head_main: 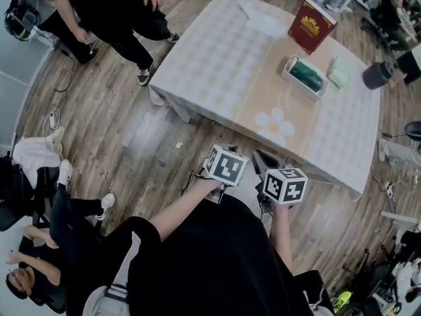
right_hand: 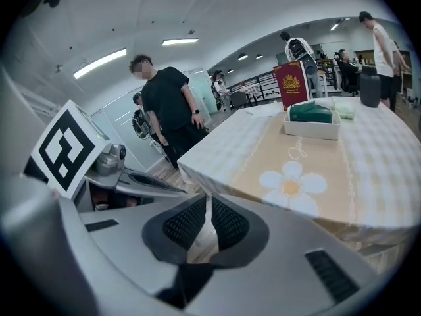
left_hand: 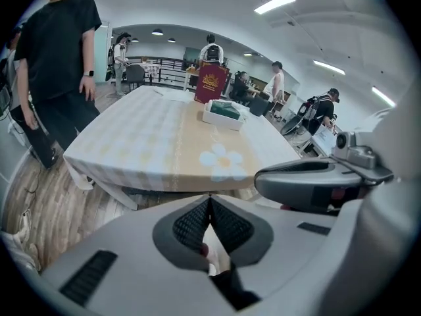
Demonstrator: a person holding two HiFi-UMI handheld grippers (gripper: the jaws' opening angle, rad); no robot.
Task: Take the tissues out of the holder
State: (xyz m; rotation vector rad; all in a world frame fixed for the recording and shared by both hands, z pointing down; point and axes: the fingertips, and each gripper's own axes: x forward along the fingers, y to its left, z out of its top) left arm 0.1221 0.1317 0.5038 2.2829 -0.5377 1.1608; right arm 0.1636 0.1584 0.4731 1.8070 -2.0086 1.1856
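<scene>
A white holder [head_main: 304, 76] with a dark green tissue pack in it stands on the far right part of the table [head_main: 217, 58]. It also shows in the left gripper view as the holder [left_hand: 223, 114] and in the right gripper view as the holder [right_hand: 312, 122]. My left gripper [head_main: 223, 165] and right gripper [head_main: 266, 162] are side by side off the table's near edge, well short of the holder. The left gripper [left_hand: 210, 198] is shut with nothing between its pads. The right gripper [right_hand: 208, 201] is likewise shut and empty.
A red box [head_main: 311, 25] stands behind the holder and a pale green packet [head_main: 339, 72] lies to its right. A black cylinder [head_main: 378, 74] is at the table's right edge. A person in black [head_main: 112, 12] stands at the far left corner; others sit on the left.
</scene>
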